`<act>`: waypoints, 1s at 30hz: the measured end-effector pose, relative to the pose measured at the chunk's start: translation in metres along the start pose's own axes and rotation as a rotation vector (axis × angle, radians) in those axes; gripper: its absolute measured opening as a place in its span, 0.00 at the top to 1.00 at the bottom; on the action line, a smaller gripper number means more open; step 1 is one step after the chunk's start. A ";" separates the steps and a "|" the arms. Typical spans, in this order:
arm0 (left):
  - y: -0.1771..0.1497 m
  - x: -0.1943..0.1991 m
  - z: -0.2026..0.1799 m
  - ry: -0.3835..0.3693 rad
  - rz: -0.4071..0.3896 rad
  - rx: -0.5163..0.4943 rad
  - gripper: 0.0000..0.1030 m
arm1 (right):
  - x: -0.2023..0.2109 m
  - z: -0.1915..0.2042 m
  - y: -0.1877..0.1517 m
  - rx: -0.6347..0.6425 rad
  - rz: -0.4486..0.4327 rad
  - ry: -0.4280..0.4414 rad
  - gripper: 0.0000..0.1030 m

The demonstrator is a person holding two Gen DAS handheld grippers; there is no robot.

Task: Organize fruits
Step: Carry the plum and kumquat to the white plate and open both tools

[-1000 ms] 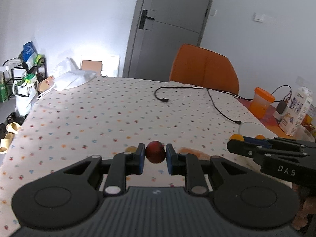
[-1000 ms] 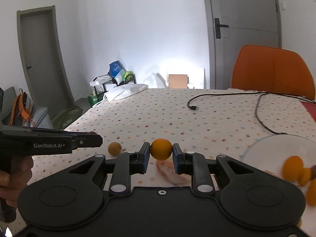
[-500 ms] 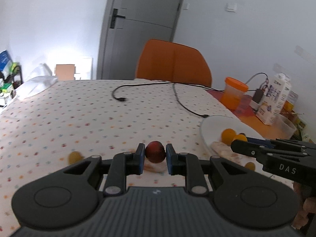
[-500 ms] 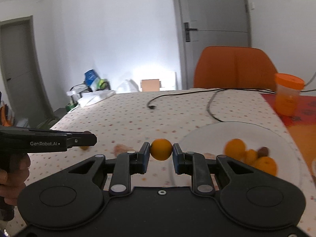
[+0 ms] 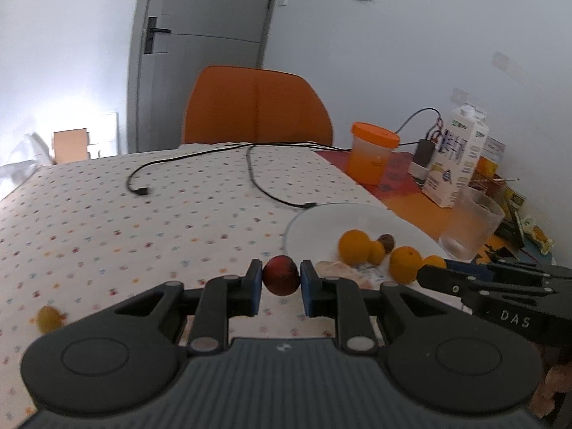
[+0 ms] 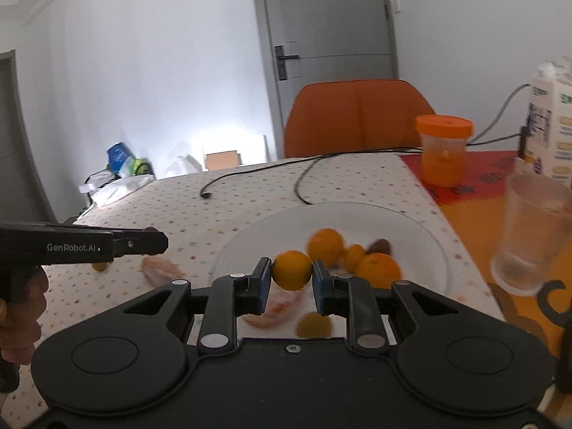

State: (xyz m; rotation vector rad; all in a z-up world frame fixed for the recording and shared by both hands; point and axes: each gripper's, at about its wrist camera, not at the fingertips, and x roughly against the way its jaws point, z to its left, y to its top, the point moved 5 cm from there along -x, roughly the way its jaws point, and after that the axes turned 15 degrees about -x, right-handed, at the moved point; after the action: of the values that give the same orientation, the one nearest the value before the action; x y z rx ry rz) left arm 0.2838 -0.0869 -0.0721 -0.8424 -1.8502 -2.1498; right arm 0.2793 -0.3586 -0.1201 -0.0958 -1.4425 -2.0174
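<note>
My left gripper [image 5: 281, 281] is shut on a dark red plum [image 5: 281, 276], held above the dotted tablecloth just left of the white plate [image 5: 321, 215]. My right gripper [image 6: 291, 276] is shut on a small orange [image 6: 292, 270], held over the near part of the plate [image 6: 422, 228]. The plate holds several oranges [image 6: 325, 246] and a small brown fruit [image 6: 379, 246]. A pale pink piece [image 6: 159, 267] lies on the cloth left of the plate. A small yellow fruit [image 5: 48, 318] lies on the cloth at the left. The left gripper also shows from the side in the right wrist view [image 6: 150, 243].
A black cable [image 5: 257, 178] crosses the table beyond the plate. An orange-lidded jar [image 5: 371, 153], a milk carton [image 5: 454, 161] and a clear glass [image 5: 472, 221] stand to the right of the plate. An orange chair [image 5: 255, 107] stands at the far edge.
Both grippers have swung right toward the plate, each still holding its fruit. The plate now sits closer and more central in both views.
</note>
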 end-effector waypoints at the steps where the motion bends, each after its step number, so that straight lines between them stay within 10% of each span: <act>1: 0.001 -0.002 -0.003 -0.006 -0.001 -0.004 0.80 | 0.001 -0.003 0.000 -0.003 -0.002 -0.005 0.78; 20: 0.026 -0.028 -0.064 -0.128 -0.018 -0.080 0.79 | 0.016 -0.042 -0.001 -0.052 -0.024 -0.062 0.70; 30: 0.022 -0.017 -0.039 -0.048 -0.007 -0.051 0.76 | 0.011 -0.040 -0.005 -0.060 -0.013 -0.031 0.64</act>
State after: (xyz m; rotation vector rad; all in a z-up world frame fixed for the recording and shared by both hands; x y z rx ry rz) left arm 0.2971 -0.1324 -0.0647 -0.9069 -1.8295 -2.2087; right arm 0.2797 -0.3978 -0.1352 -0.1438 -1.4058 -2.0786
